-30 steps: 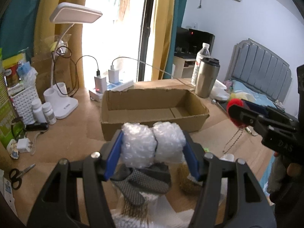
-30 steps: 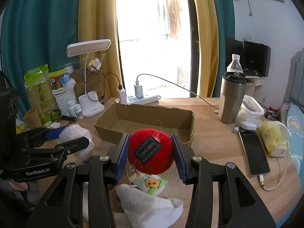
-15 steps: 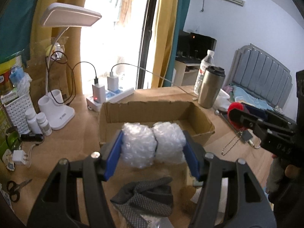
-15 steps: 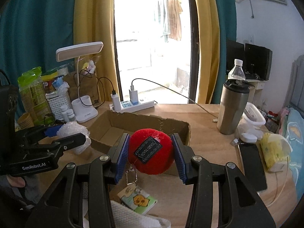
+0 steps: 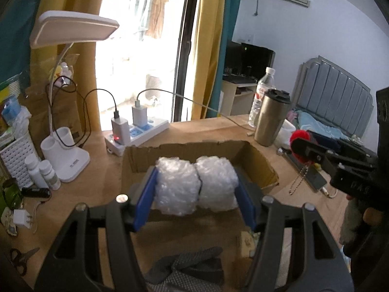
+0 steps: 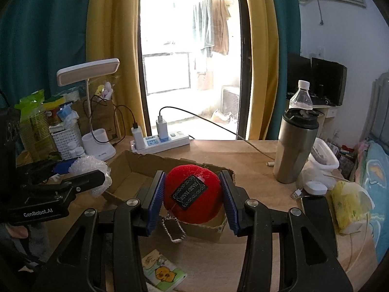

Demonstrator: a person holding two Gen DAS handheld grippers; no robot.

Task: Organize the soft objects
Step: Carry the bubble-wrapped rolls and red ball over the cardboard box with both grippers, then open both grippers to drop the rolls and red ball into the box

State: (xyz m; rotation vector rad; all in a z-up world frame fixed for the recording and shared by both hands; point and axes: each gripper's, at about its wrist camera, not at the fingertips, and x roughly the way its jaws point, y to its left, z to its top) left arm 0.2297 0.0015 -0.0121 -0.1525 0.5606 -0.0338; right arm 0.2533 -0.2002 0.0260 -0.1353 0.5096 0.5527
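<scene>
Two soft items are held, none yet seen deposited; the left tool (image 5: 195, 192) is clamped on a bubble-wrap bundle (image 5: 195, 186), pads pressed on both of its sides; the right tool (image 6: 192, 198) is clamped on a red plush ball (image 6: 193, 197) with a black label, a bead chain hanging beneath it; both loads are carried clear of the surface (image 6: 257, 160).

The cardboard box (image 5: 257, 168) is taken as the drop target, judged from the task; the visible part of its floor appears empty, though part is hidden behind each load; the bundle is held over the box's near-left edge, the ball over its near-right edge; neither item is released.

Remaining, by judgement: both items to be carried over the box opening and let go; a grey mesh glove (image 5: 192, 267) lies on the surface just in front of the box and is likely also to be sorted; a small cartoon card (image 6: 164, 272) lies in front of the box, probably not soft; whether more soft items remain cannot be told.

Progress is judged early; two pickups done, zero placements confirmed.
</scene>
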